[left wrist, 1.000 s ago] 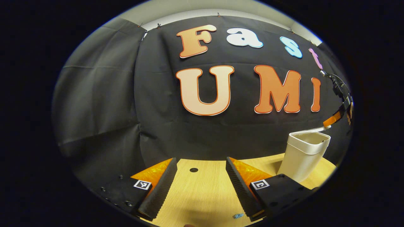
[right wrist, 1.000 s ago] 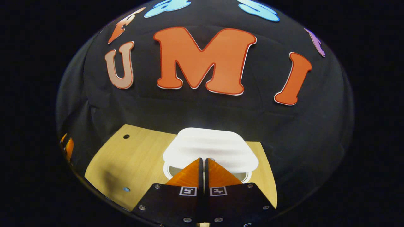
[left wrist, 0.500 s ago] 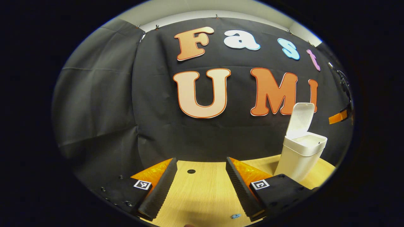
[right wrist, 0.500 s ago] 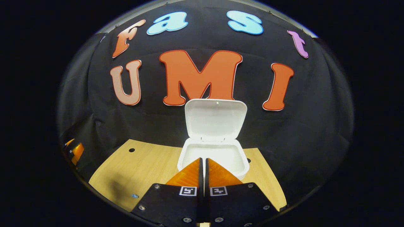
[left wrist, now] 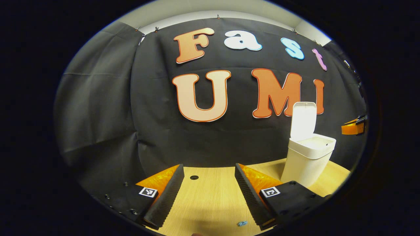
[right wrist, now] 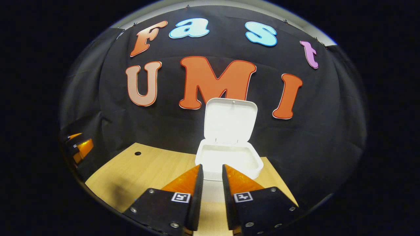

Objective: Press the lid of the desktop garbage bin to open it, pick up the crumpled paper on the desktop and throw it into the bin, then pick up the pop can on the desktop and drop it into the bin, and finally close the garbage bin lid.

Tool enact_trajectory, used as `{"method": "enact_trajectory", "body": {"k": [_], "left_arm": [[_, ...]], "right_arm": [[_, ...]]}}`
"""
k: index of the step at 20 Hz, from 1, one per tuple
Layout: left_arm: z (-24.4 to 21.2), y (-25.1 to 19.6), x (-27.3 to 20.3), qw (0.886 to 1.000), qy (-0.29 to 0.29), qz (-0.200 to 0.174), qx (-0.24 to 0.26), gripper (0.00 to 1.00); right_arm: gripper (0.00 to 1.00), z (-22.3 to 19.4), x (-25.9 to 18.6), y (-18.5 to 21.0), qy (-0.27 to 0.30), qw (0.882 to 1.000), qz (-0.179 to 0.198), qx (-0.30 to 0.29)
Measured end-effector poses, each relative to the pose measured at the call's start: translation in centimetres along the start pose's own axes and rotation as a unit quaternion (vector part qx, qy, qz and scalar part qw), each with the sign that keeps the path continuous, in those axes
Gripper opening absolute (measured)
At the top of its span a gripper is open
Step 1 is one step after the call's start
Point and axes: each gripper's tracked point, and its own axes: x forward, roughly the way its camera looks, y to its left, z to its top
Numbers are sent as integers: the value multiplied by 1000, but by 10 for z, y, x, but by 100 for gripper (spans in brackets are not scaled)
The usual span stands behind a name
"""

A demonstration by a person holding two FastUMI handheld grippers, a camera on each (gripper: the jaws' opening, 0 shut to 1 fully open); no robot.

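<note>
The white bin (right wrist: 229, 164) stood at the far edge of the surface (right wrist: 137, 170), its lid (right wrist: 229, 119) upright. The right claw (right wrist: 211, 193) hung before it, slightly parted and empty; the left claw (left wrist: 206, 196) gaped wide, empty. The light, stiff plastic lid would likely close with a push on top. No label was readable

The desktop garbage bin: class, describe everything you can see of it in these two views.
The garbage bin is a small white container, seemingly plastic, with rounded corners and a body tapering downward. Its hinged lid stands upright at the back, leaving the mouth open; the inside looks bright, its contents unclear. It stands upright on the wooden desktop, near the black cloth wall. Neither gripper touches it.
</note>
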Motion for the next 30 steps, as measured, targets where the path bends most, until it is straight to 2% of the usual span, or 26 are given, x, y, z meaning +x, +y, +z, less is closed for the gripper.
{"method": "enact_trajectory", "body": {"k": [1,2,4,6,8,20,30], "left_arm": [[-3,-3,-1,1000,1,-3,0,99],[-7,-5,-1,1000,3,-4,0,99],[-13,-7,-1,1000,9,-6,1,99],[-26,-12,-2,1000,19,-12,-2,99],[-40,-19,-2,999,31,-18,-4,99],[-138,-69,-2,991,112,-68,-2,100],[-239,-102,-9,974,204,-96,14,99]], "right_arm": [[41,-3,-1,5,1,1000,8,13],[53,-5,-2,9,2,1000,15,26],[67,-9,-3,14,5,999,22,41],[89,-13,-4,12,7,999,16,42],[98,-16,-4,10,9,999,12,47],[98,-44,-5,-11,44,998,-18,27],[98,-73,-2,-25,88,995,-31,26]]}}
